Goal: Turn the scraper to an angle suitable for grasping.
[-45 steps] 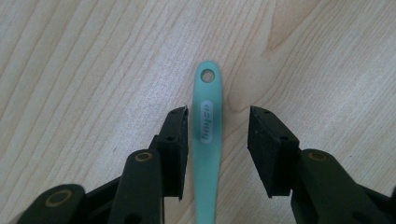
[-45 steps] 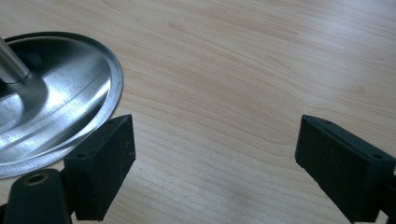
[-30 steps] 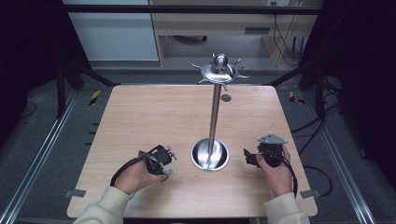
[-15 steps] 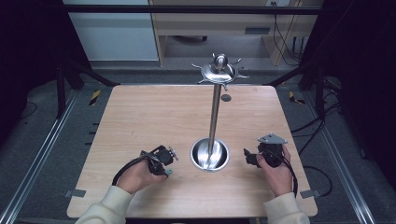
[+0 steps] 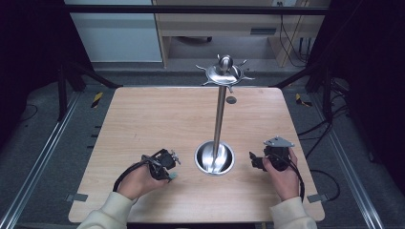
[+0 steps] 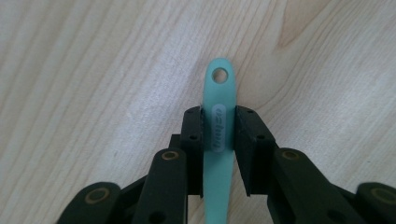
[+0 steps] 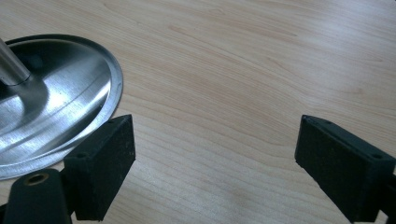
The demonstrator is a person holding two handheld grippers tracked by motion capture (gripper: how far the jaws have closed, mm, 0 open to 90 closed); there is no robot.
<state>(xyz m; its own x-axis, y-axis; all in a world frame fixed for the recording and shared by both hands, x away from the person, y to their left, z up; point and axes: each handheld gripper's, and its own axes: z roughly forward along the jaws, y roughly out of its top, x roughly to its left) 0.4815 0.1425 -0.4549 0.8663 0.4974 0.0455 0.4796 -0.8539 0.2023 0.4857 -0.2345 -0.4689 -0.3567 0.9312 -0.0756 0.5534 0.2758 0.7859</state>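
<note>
A polished metal stand [image 5: 219, 114] rises from a round dish base [image 5: 215, 157] at the table's front middle, with a hooked crown [image 5: 224, 71] on top. Left of the base, my left gripper [image 5: 168, 168] is shut on a teal handle [image 6: 218, 140] with a hole at its tip, held just above the wood. The handle's far end is hidden behind the jaws. Right of the base, my right gripper [image 5: 254, 161] stands open with nothing between its fingers [image 7: 105, 165], and the dish base [image 7: 51, 102] lies at its left.
The wooden table [image 5: 157, 119] has a small dark round hole [image 5: 231, 100] behind the stand. Metal rails run along both sides on the floor, and cables lie at the right.
The left hand has shifted slightly, with the teal handle still clamped. The right gripper has not moved.
</note>
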